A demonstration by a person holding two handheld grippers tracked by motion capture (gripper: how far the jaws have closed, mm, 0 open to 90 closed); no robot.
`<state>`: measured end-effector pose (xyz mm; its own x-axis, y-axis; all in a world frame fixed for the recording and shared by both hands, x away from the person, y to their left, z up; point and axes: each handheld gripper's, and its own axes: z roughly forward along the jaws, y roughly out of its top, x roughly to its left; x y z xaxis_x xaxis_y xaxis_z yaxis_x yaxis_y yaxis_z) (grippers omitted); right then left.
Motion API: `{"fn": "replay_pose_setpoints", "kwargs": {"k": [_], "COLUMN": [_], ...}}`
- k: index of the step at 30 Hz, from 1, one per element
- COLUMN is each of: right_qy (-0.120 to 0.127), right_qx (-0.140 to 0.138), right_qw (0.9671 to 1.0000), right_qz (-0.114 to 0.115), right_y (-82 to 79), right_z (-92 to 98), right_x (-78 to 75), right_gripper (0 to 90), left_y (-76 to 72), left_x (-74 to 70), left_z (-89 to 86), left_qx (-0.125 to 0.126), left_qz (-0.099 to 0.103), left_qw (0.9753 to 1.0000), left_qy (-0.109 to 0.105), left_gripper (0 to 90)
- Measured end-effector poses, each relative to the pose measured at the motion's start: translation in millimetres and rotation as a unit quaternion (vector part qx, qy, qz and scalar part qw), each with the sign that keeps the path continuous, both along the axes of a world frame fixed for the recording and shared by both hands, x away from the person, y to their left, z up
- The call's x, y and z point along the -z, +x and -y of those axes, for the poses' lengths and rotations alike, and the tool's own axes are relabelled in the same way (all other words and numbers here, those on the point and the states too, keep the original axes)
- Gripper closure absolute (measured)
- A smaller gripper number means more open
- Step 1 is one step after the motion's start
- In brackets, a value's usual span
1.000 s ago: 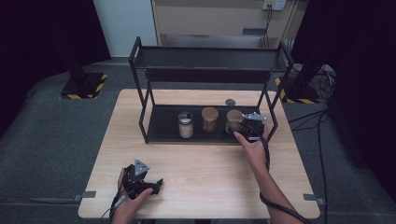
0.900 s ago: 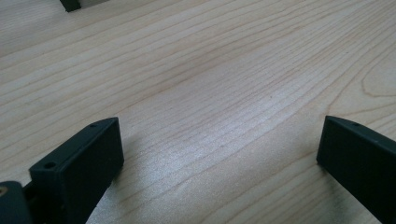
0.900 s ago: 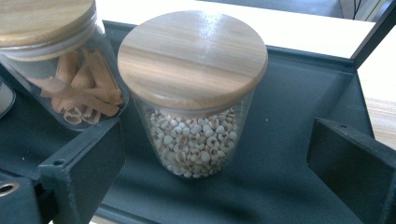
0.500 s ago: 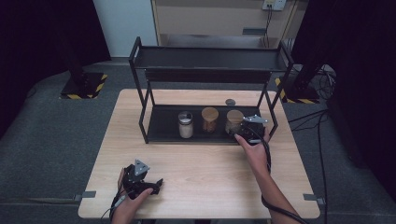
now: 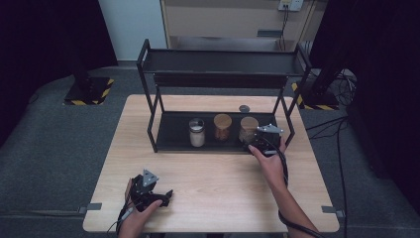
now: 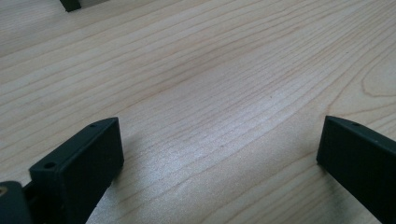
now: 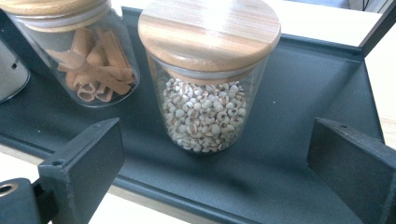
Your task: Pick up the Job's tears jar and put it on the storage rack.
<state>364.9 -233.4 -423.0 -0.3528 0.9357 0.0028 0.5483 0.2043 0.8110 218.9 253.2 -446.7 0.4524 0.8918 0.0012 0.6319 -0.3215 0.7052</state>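
The left gripper (image 5: 148, 191) rests low near the table's (image 5: 223, 183) front left corner, jaws wide apart. The right gripper (image 5: 261, 140), forearm outstretched, reaches toward the table's far right, jaws spread.

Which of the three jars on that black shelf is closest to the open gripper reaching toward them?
The rightmost jar, wooden-lidded and full of pale grains, sits right before the right gripper.
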Motion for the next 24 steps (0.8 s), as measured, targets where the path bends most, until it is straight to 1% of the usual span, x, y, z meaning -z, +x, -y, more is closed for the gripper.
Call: {"fn": "replay_pose_setpoints", "kwargs": {"k": [14, 20, 24], "right_qy": [-0.003, -0.006, -0.018], "right_qx": [-0.01, -0.014, -0.02], "right_qw": [0.9999, 0.9999, 0.9996], "right_qz": [0.005, 0.007, 0.012], "right_y": [-6.8, -12.3, -16.8], "right_z": [2.5, 3.4, 3.6], "right_x": [-0.3, -0.7, -0.5], "right_gripper": [4.1, 4.1, 4.1], "left_y": [0.0, 0.0, 0.0], "left_x": [0.0, 0.0, 0.0], "left_z": [0.0, 0.0, 0.0], "left_qx": [0.0, 0.0, 0.0], "left_qz": [0.0, 0.0, 0.0], "left_qw": [1.0, 1.0, 1.0], "left_qy": [0.0, 0.0, 0.0], "left_gripper": [0.0, 0.0, 0.0]}}
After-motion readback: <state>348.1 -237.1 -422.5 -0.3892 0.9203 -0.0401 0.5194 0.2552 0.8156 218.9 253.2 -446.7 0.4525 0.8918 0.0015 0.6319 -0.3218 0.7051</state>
